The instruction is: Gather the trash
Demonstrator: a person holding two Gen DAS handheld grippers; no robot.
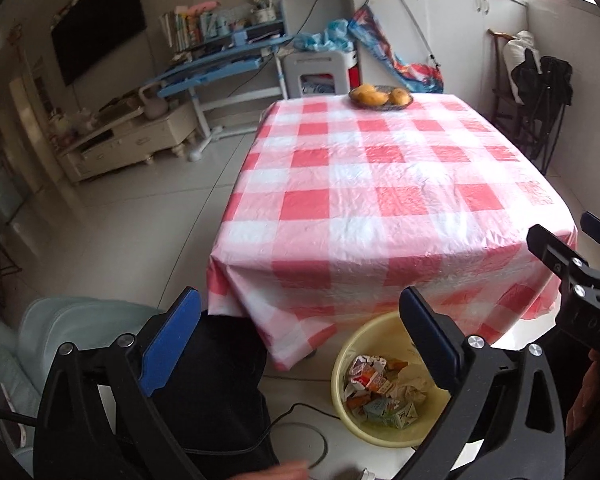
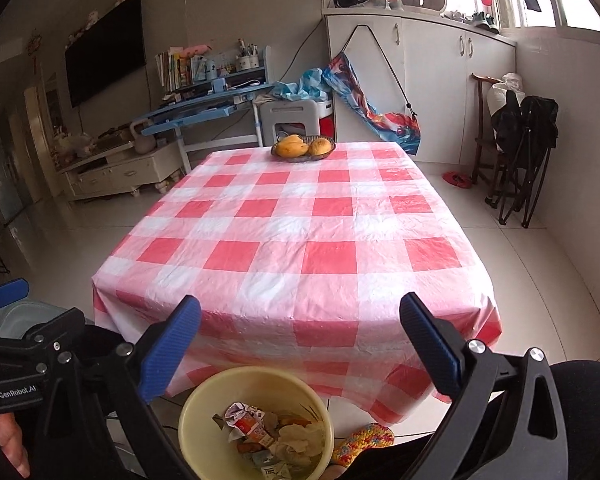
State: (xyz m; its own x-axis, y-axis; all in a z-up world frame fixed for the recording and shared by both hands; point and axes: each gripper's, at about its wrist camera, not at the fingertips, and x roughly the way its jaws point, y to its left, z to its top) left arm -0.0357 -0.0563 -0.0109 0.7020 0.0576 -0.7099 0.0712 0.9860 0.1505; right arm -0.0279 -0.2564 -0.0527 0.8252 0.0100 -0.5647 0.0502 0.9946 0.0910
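A yellow waste bin (image 1: 342,364) stands on the floor below the table's near edge; it also shows in the right wrist view (image 2: 190,412). It holds crumpled cartons and paper trash (image 1: 380,392) (image 2: 264,436). My left gripper (image 1: 300,320) is open and empty, above and left of the bin. My right gripper (image 2: 300,328) is open and empty, above the bin and the table's near edge. The right gripper shows at the right edge of the left wrist view (image 1: 576,248). The left gripper shows at the left edge of the right wrist view (image 2: 24,312).
The table has a red-and-white checked cloth (image 1: 380,184) (image 2: 300,232). A bowl of yellow fruit (image 1: 381,97) (image 2: 303,146) sits at its far edge. A cable (image 1: 300,412) lies on the floor beside the bin. A colourful knitted slipper (image 2: 362,442) lies to the bin's right.
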